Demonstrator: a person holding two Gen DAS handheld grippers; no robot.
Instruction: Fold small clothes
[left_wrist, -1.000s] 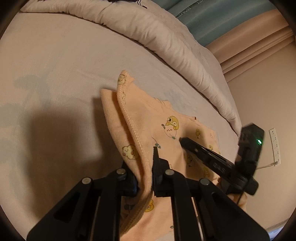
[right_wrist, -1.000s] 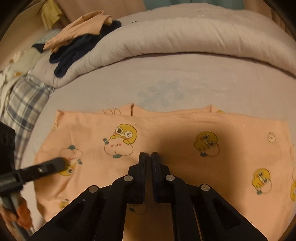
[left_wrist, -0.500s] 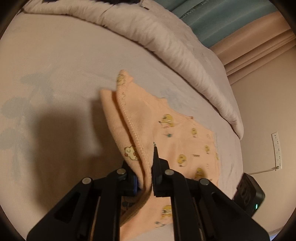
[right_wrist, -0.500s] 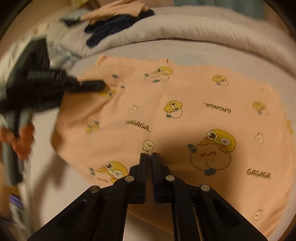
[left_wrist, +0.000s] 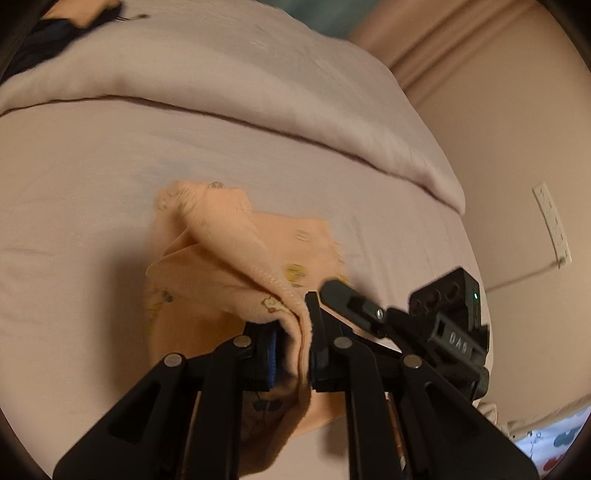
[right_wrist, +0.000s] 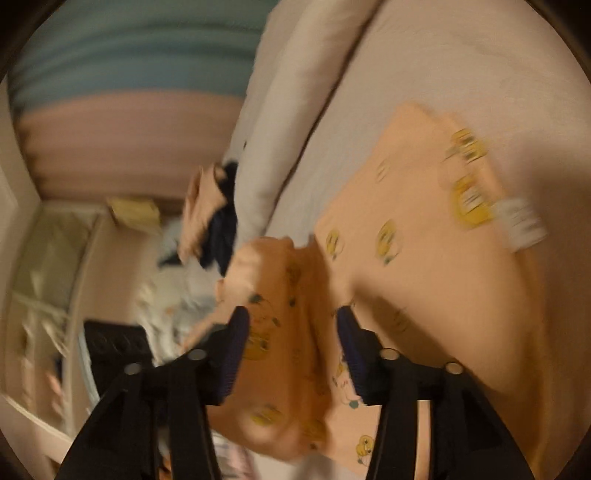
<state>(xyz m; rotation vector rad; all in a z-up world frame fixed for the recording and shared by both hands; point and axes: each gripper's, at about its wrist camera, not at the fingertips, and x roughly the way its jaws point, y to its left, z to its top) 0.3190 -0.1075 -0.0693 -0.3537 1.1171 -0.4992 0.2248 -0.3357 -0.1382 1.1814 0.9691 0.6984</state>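
A small peach garment (left_wrist: 229, 258) printed with yellow cartoon ducks lies on the pale bed sheet (left_wrist: 74, 184). My left gripper (left_wrist: 295, 325) is shut on the garment's hemmed edge and holds it lifted in a fold. My right gripper (right_wrist: 291, 328) is open, its jaws standing either side of a raised ridge of the same garment (right_wrist: 424, 258). The right gripper (left_wrist: 406, 321) also shows in the left wrist view, close beside my left fingers. The right wrist view is blurred.
A rolled pale duvet (left_wrist: 240, 81) runs along the far side of the bed. Dark and peach clothes (right_wrist: 218, 218) are piled on it. A wall with a socket strip (left_wrist: 550, 221) stands at the right. A cot and floor clutter (right_wrist: 55, 295) lie off the bed.
My right gripper has opened and swung round to sit close beside my left gripper over the garment. My left gripper keeps its hold and has carried the edge further across.
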